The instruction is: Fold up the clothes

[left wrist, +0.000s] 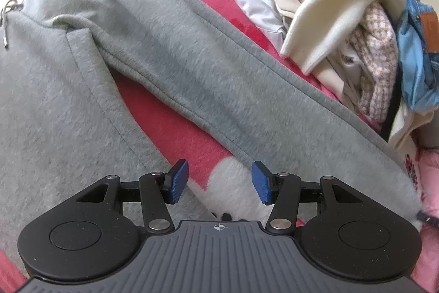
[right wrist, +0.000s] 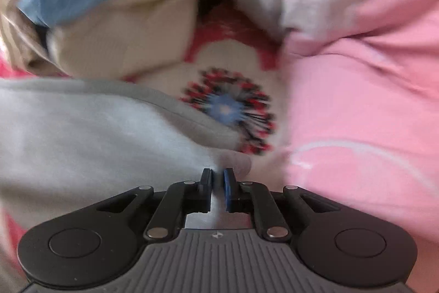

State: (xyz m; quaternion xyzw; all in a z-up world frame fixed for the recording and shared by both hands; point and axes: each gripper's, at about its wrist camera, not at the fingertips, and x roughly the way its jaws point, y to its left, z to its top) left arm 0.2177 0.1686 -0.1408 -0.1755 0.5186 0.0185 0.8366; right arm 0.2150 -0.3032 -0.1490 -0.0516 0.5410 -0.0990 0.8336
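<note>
left claw: spread wide, holding nothing, hovering over the red-and-white blanket in the gap between the two trouser legs
right claw: jaws almost together, grey fabric pinched between them, looks like the hem end of one leg
grey sweatpants: laid out on the bed, one leg running diagonally toward lower right, waistband with drawstring at far left
step in hand: my read, first fold, right side has its leg end gripped, left not yet on the cloth
next move: left claw needs to drop onto the near leg or seam and close, then both carry leg over leg; keep the hem from slipping
laundry pile: further back, cream, checked and blue pieces, unfolded
left view only: whole garment layout, pile detail
right view only: the actual pinch, plus pink bedding and a flower print; blurred, so the grip depth is unclear
</note>
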